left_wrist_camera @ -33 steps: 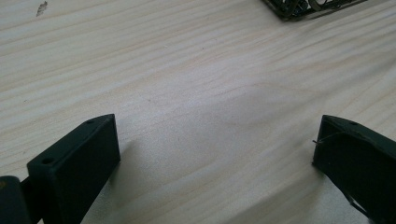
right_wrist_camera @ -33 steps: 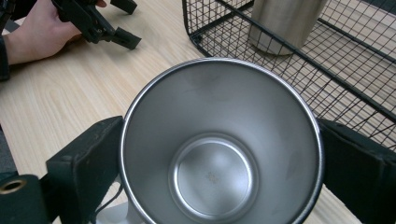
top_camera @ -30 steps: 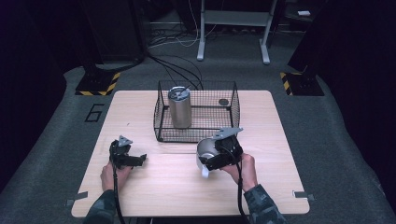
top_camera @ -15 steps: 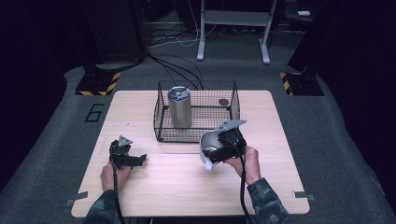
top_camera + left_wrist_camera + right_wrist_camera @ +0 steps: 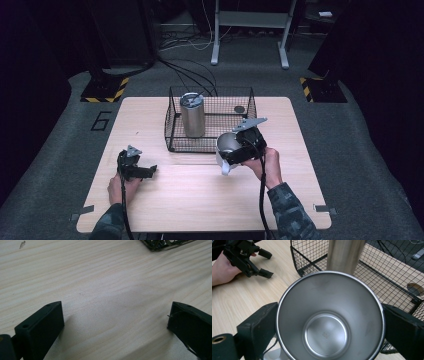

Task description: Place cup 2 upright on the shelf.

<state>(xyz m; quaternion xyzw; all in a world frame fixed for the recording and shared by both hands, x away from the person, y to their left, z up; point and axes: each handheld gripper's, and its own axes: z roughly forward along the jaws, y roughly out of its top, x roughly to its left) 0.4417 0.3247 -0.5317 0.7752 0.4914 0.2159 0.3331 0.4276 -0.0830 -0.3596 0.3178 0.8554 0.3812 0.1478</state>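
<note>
Right hand-held gripper is raised off the wooden counter, just in front of the wire basket. Its jaws are clamped on a steel cup, one on each side of the cup wall. The right gripper view looks straight into the cup: open mouth toward the camera, shiny inside, round bottom visible, black jaws pressed against the rim at left and right. In the high view the cup is tilted, mouth facing the person, near the basket's front right corner and apart from the counter. A white piece hangs below the cup; what it is, I cannot tell.

Black wire basket sits at the far middle of the counter. Inside it, at the left, a tall steel tumbler stands upright with its lid on. A small dark round thing lies on the basket floor at the far right.

Left hand-held gripper rests low on the counter at the near left, held in the person's left hand, well apart from the basket. The left gripper view shows its jaws spread wide with bare wood between them, holding nothing; a corner of the basket sits at the top edge.
</note>
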